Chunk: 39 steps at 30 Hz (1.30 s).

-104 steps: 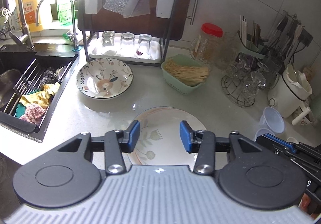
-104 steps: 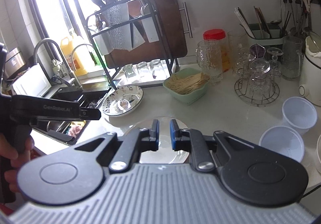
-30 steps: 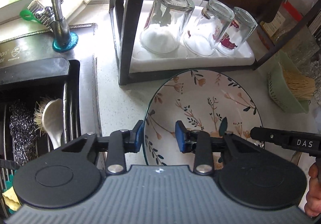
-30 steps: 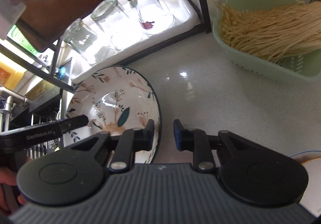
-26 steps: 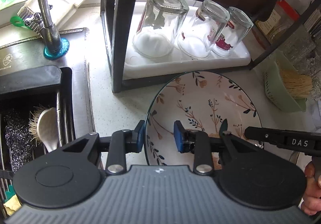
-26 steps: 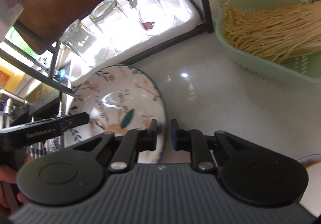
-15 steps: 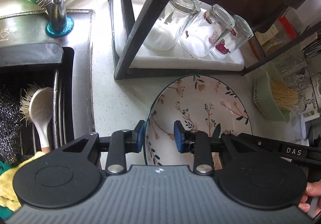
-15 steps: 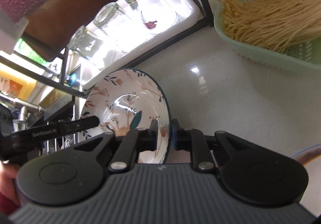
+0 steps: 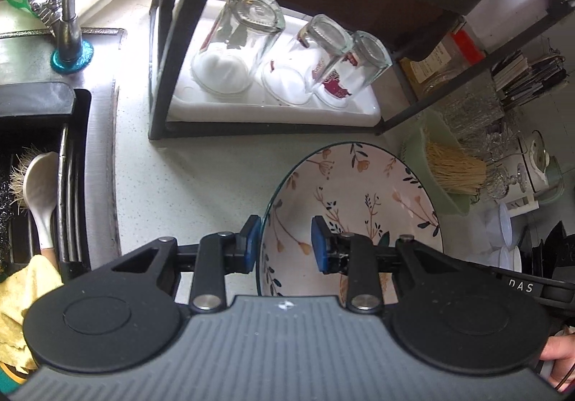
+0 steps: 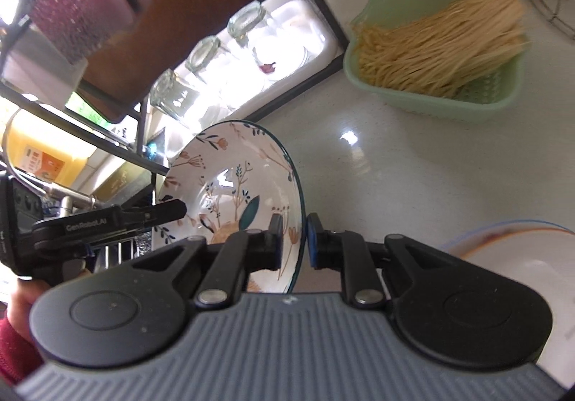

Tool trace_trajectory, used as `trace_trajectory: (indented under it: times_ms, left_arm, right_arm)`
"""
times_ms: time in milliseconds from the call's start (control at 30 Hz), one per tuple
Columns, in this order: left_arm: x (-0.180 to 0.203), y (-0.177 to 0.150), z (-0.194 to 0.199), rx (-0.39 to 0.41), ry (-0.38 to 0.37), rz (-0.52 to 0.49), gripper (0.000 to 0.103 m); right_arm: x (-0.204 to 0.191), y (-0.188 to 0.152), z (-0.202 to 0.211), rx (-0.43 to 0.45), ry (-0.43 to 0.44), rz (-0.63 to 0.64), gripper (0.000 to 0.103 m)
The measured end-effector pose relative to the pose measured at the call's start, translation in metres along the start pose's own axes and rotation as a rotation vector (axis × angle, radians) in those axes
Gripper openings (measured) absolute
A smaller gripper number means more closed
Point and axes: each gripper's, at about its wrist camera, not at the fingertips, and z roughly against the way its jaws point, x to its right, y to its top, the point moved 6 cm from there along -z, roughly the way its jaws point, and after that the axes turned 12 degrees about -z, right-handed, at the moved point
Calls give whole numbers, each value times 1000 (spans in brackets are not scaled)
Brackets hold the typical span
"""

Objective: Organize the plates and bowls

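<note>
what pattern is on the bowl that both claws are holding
The bowl is white with a floral pattern of thin branches, peach flowers, dark teal leaves and a dark rim, clearest in the left wrist view.

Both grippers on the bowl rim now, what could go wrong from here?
1. The bowl is held only by thin rim pinches from the left gripper and right gripper; if they move unevenly it may twist or slip.
2. The rack with upturned glasses sits close behind; a swing could clip it.
</note>
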Motion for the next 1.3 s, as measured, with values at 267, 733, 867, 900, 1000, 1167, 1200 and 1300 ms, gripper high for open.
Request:
trace_trajectory:
  times_ms: [267,733,867,900,1000,1167,1200,1300]
  left_arm:
    - [52,-4,-1,-15,-77,-25,35]
    - [153,-33,-20,-64,-138,-149,35]
    - [173,-46,-26,-79,-123,-170,35]
    - [177,-50,-27,-84,-118,-170,35]
    - [186,-58,-31,-92,-95,-185,35]
    - [195,-67,-33,-96,-26,-184,35]
    - [197,-67,-35,-97,-9,-182,35]
    - [197,-67,-35,-103,36,-193,35]
  right_arm:
    - [22,0,59,90,22,-65,17]
    - [103,-32,126,137,5,-189,17]
    - [123,-38,137,129,4,-186,17]
    - [127,-39,139,124,5,-186,17]
    - [138,-40,142,114,6,-175,17]
    - [144,-41,138,83,-26,-89,17]
    - [146,-41,135,76,-23,-85,17]
    - [152,-41,129,62,4,-72,17]
